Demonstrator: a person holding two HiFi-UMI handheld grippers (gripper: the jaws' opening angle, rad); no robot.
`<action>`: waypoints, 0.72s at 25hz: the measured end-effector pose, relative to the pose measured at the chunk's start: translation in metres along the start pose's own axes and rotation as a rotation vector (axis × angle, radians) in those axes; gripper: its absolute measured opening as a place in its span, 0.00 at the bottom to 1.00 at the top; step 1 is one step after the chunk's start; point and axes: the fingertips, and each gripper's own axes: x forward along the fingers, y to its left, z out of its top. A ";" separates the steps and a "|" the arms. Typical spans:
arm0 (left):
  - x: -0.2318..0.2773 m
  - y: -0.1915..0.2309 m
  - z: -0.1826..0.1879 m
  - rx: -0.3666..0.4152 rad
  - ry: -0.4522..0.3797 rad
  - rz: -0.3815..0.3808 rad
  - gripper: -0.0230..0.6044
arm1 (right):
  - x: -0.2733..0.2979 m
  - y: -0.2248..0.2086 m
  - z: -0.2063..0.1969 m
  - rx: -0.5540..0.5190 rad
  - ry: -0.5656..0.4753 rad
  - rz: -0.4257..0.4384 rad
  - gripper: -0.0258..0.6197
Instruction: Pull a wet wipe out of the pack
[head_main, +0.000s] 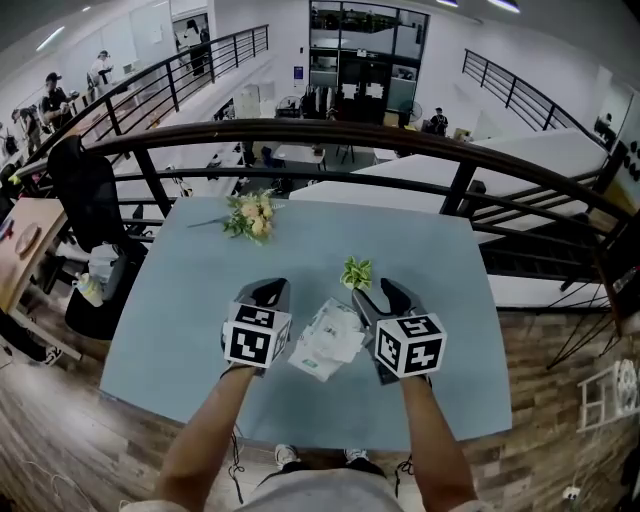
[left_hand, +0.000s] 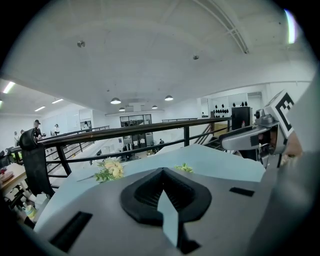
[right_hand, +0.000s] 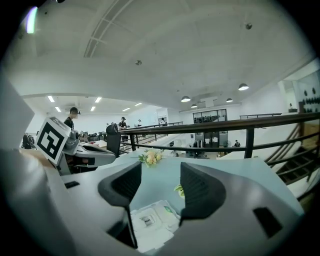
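Wipe pack (head_main: 325, 342) | flat | long axis near-left to far-right

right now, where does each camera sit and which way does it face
Head view: on the head, steeply down at the table and wipe pack; forearms, left gripper, right gripper show.
Left gripper view: along its shut jaws toward the railing; right gripper at right.
Right gripper view: along its open jaws, over the wipe pack; left gripper at left.
All share the yellow flowers.
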 end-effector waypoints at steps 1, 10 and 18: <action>0.000 0.000 0.000 0.003 -0.001 -0.006 0.03 | -0.001 0.001 0.000 0.001 -0.001 -0.007 0.39; 0.002 0.003 0.000 0.023 -0.013 -0.047 0.03 | -0.002 0.008 -0.002 0.011 -0.006 -0.044 0.39; 0.005 -0.001 -0.008 0.023 -0.002 -0.065 0.03 | 0.001 0.011 -0.013 0.016 0.020 -0.042 0.39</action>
